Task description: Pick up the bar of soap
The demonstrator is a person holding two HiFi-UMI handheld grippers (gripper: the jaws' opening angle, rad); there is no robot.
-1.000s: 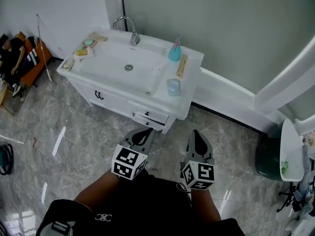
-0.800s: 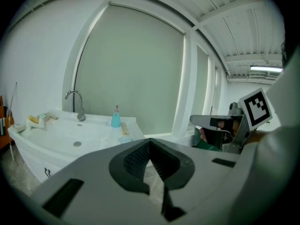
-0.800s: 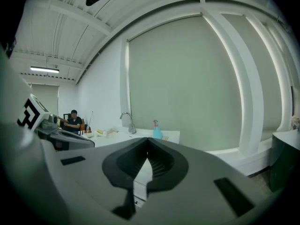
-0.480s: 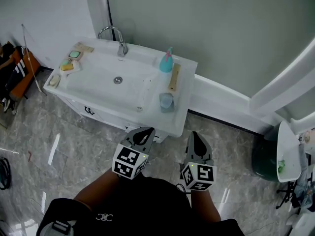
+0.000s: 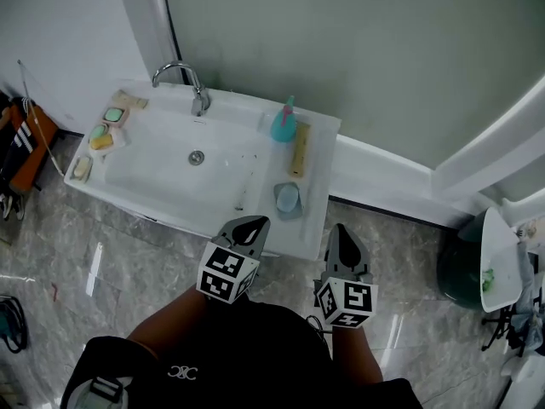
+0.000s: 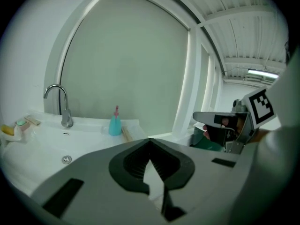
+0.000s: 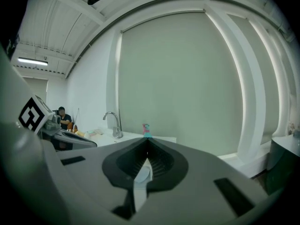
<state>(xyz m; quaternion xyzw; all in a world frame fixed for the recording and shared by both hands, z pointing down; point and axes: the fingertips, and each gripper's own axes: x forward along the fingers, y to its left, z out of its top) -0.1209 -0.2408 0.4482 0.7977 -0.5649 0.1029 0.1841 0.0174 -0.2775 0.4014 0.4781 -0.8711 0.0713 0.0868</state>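
The bar of soap (image 5: 101, 135), a yellow one, lies on the left ledge of the white washbasin (image 5: 157, 181). A green bar (image 5: 113, 114) sits just beyond it, and a pale bar (image 5: 82, 168) nearer along the same ledge. It is well apart from both grippers, off to their left and farther away.

The left gripper (image 5: 249, 227) hovers over the basin's near right edge with its jaws pressed together and nothing between them. The right gripper (image 5: 341, 233) hangs beside it over the floor, just off the basin's right end. Its jaws are also closed and empty.

A faucet (image 5: 183, 79) rises at the far rim. A teal pump bottle (image 5: 283, 124) and a blue cup (image 5: 288, 198) stand on the right ledge.

In the left gripper view the soap shows only as a small yellow patch at the far left edge, warped by the lens. In the right gripper view the left gripper's body covers much of that ledge, so the bars cannot be told apart.
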